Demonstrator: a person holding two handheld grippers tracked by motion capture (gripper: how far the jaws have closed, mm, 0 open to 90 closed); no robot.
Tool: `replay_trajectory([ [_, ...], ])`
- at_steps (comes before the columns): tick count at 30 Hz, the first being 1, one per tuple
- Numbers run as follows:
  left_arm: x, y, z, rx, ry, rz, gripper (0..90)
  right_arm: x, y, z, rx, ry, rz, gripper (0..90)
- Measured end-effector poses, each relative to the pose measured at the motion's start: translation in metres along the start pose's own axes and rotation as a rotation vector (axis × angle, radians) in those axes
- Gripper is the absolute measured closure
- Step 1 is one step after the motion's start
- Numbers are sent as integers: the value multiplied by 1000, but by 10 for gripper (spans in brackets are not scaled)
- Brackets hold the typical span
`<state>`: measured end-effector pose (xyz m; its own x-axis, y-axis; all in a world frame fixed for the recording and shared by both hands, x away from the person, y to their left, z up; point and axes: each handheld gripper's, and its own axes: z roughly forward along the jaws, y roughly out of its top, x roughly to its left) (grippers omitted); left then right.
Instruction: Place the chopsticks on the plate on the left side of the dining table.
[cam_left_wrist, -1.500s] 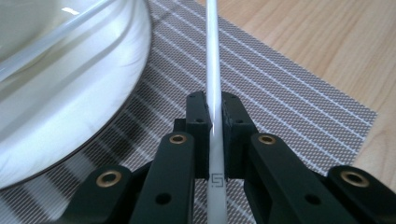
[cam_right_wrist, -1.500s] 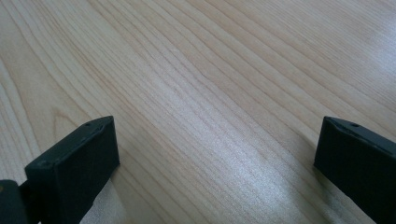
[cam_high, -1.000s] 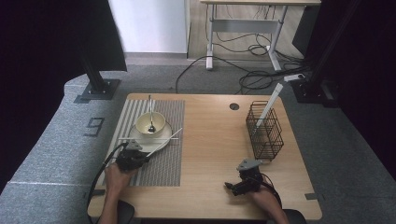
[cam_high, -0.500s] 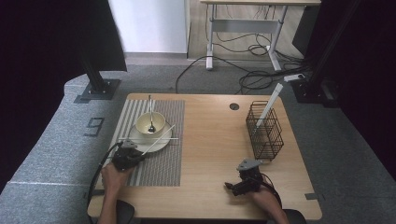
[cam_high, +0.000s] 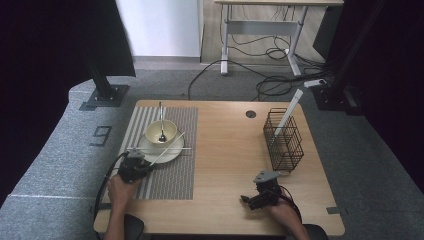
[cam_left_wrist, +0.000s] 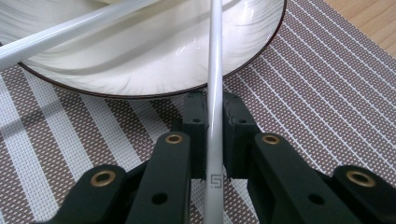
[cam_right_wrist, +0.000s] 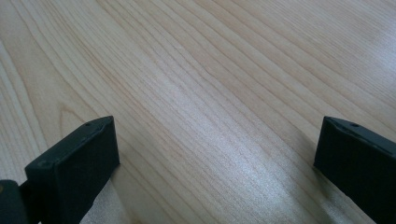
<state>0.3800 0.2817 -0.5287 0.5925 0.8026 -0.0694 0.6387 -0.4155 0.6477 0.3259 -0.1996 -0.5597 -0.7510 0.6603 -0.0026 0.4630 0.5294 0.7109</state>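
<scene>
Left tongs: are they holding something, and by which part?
Yes. The left tongs are shut on a white chopstick, near its lower end; the rest lies over the plate.

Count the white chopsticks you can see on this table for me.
3: one chopstick clamped in the left gripper, one lying across the plate, near, and one standing in the wire basket.

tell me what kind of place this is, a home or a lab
Most likely a lab or recording setup, not a home: a bare wooden table stands on grey carpet between black stand posts, loose cables run along the floor, and a lone place setting on a striped placemat looks staged.
</scene>
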Motion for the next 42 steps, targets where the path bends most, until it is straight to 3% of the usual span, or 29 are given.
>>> replay_trajectory([
  [18,4,-3,-8,-25,27,-21,793,0,0,0,0,0,-1,0],
  [23,6,-4,-13,-77,49,-37,697,0,0,0,0,0,-1,0],
  [42,18,-6,-12,-104,157,-102,485,0,0,0,0,0,-1,0],
])
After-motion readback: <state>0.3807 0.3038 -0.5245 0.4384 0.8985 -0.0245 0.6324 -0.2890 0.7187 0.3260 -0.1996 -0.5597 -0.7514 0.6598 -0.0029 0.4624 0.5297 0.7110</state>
